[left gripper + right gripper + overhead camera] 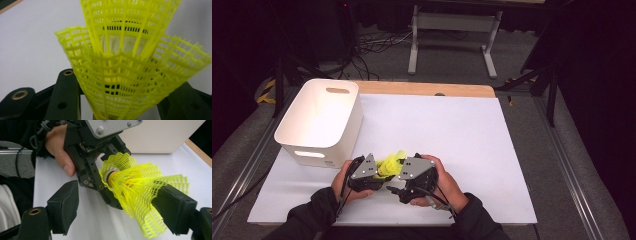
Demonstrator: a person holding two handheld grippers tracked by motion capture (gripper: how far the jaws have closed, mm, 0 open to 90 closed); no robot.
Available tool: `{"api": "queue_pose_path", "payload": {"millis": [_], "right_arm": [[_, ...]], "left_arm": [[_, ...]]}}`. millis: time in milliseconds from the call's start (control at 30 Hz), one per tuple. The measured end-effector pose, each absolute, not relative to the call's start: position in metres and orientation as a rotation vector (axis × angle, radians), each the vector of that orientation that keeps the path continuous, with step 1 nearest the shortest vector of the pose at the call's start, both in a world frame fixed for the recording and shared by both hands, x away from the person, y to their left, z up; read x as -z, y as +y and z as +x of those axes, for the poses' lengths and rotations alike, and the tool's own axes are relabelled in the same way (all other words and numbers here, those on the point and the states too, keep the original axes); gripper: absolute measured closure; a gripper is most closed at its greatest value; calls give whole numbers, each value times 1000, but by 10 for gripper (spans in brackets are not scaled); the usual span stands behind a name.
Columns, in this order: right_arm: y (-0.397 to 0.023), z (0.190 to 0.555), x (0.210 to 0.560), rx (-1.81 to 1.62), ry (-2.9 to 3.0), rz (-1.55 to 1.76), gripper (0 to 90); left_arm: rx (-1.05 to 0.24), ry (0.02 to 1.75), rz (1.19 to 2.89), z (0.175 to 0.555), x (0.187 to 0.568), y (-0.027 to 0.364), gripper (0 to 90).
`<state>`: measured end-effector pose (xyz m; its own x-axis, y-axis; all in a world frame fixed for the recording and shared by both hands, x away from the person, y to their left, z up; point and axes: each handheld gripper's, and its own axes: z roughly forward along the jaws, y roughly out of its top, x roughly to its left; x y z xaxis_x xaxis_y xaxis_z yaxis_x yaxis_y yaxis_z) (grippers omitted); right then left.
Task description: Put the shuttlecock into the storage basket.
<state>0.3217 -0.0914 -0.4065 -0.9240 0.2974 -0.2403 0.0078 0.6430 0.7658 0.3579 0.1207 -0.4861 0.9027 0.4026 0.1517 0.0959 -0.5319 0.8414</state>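
Two yellow mesh shuttlecocks (390,162) sit nested one inside the other, near the table's front edge. My left gripper (381,173) is shut on the outer one's narrow end (110,176). In the left gripper view the inner skirt (130,30) rises out of the outer skirt (130,77) between the black jaws. My right gripper (119,188) is open, its jaws standing wide on either side of the flared skirts (140,187). The mesh rests against its right pad (175,205), while its left pad (65,205) is apart from it. In the high view the right gripper (396,180) is just right of the shuttlecocks.
A white plastic bin (319,117) with handle slots stands at the table's left, just beyond my left hand. A white sheet (452,130) covers the table, with a wooden edge (427,89) at the back. Table legs and cables are on the floor behind.
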Motion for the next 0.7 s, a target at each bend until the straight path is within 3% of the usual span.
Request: {"api": "queue_pose_path", "payload": {"millis": [267,700], "right_arm": [[-93,320,405,-1196,2506,262,220],[-79,320,418,-1176,2584,231,281]], "left_arm": [[-415,350,2090,357,485,123,553],[-419,319,2070,353,483,121,542]]}}
